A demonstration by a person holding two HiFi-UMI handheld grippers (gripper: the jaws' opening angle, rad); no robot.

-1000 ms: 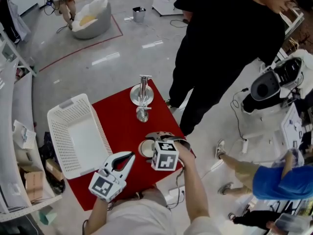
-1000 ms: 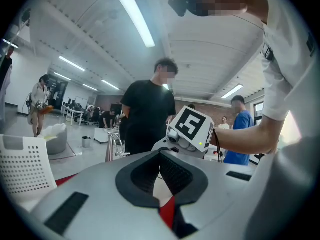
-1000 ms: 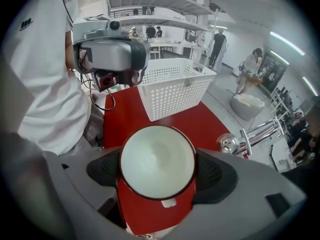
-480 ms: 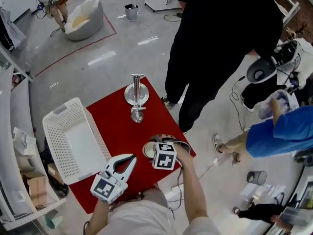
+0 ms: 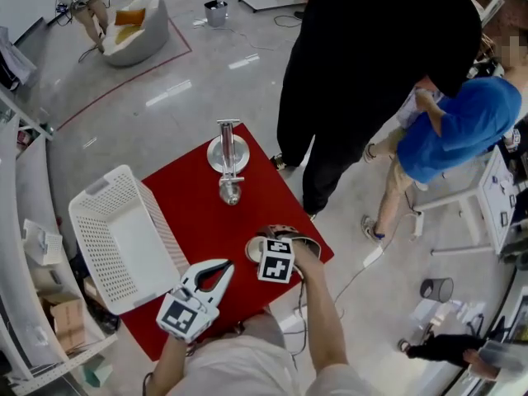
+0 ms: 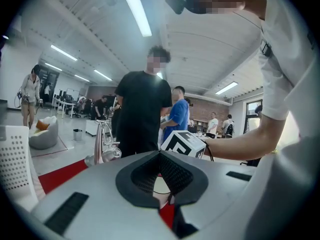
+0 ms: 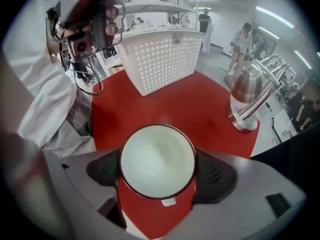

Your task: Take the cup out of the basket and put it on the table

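Note:
A white cup (image 7: 157, 166) with a dark rim stands upright on the red table (image 5: 198, 196) near its front right edge. My right gripper (image 7: 159, 170) is shut on the cup, one pad against each side. In the head view only a bit of the cup (image 5: 250, 250) shows, left of the right gripper (image 5: 259, 246) and its marker cube. My left gripper (image 5: 224, 266) hovers over the table's front left, jaws shut with nothing between them. The white perforated basket (image 5: 99, 221) sits empty at the table's left side.
A shiny metal stand (image 5: 228, 157) with a round base rises at the table's far corner. A person in black stands just beyond the table's right edge, and a person in blue bends over further right. Shelving runs along the left of the basket.
Both grippers and the cup stay where they were. The person in blue has shifted up and leftward behind the table; the view has drifted slightly.

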